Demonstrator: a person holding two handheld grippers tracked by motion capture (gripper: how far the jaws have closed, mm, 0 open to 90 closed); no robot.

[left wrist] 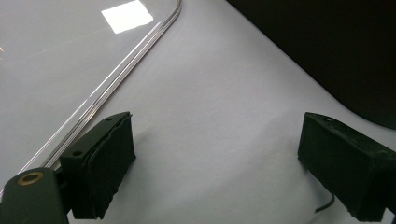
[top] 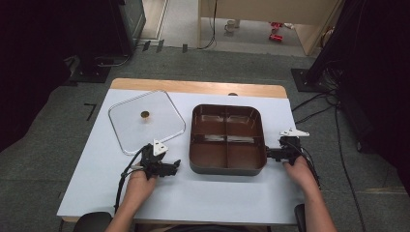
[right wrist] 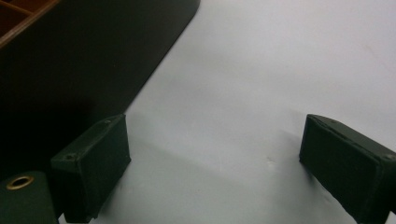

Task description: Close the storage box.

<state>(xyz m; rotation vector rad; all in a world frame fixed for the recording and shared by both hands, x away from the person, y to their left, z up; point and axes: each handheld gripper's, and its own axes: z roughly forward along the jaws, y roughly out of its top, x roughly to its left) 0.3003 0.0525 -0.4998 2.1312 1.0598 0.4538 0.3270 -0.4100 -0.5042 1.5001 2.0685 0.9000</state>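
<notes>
My left gripper sat low on the desk, its jaws spread wide with nothing between them but bare white surface. Just off its left jaw ran the rounded edge of the clear lid, lying flat; from above the lid stretched away beyond that gripper, its small brass knob near the middle. Off the right jaw, a little apart, stood the dark wall of the divided tray.

My right gripper was on the other side, its jaws equally wide and holding nothing. They pointed along the desk towards the tray's near right corner, and in the right gripper view the tray's dark outer wall rose close beside the left jaw, with a strip of its brown inside showing at the top. From above, those jaws looked to be just at the rim of the tray; I could not tell whether they touched it.

Farthest from both grippers, the tray's four compartments appeared empty apart from glare.

I judged that I was at the approach, lid off and tray uncovered, nothing yet grasped. Fitting the lid would have called for turning my left jaws onto the lid's near edge and closing on it, while my right steadied the tray's wall.
</notes>
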